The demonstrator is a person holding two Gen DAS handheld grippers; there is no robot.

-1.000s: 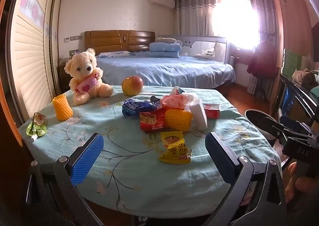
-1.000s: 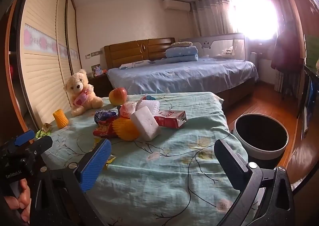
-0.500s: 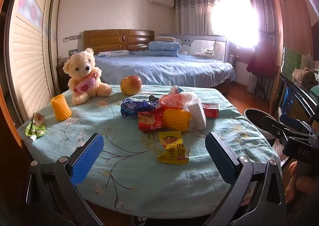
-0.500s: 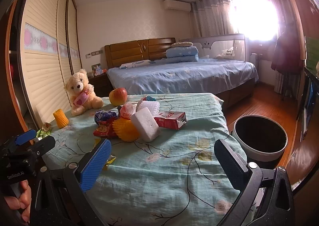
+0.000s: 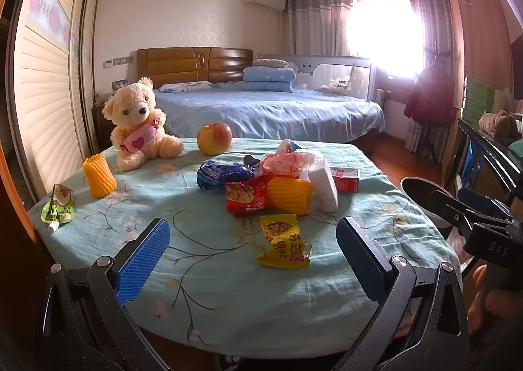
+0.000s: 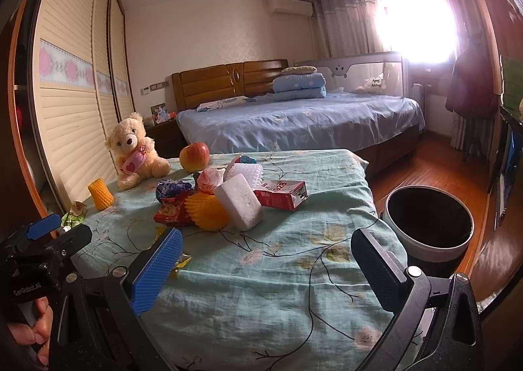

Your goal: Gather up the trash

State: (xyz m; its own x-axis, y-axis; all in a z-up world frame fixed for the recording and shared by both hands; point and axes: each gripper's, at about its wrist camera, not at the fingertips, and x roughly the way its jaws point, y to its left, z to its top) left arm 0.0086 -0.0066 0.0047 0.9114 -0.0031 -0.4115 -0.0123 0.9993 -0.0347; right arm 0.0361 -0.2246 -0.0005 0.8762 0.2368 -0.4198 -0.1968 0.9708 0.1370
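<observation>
Green pouch (image 5: 58, 207) lies at the far left edge of the counter (image 5: 212, 279). Beside it an upright yellow foam sleeve (image 5: 99, 176), then the teddy bear (image 5: 139, 122) and the apple (image 5: 214, 138) toward the back; those two read as keepers, not trash. Mid-counter, a heap: blue wrapper (image 5: 222, 174), red packet (image 5: 245, 196), a second yellow sleeve (image 5: 289, 195), crumpled red-and-white bag (image 5: 287, 160), white foam block (image 5: 323, 184), with a red carton (image 5: 345, 178) just behind the block. A yellow packet (image 5: 282, 242) lies alone, nearest the left tongs (image 5: 250, 260), which hang spread wide and empty short of it. Right tongs (image 6: 266, 268) likewise wide apart, nothing between them, over the near counter edge. Bin (image 6: 428, 222) stands on the floor at the counter's right end; its inside is dark, contents cannot be told. Judgement: collection barely begun or not begun, since every piece of litter in view sits on the counter. Left to do: each wrapper, sleeve, block, carton and pouch to the bin, yellow packet the likely first.
</observation>
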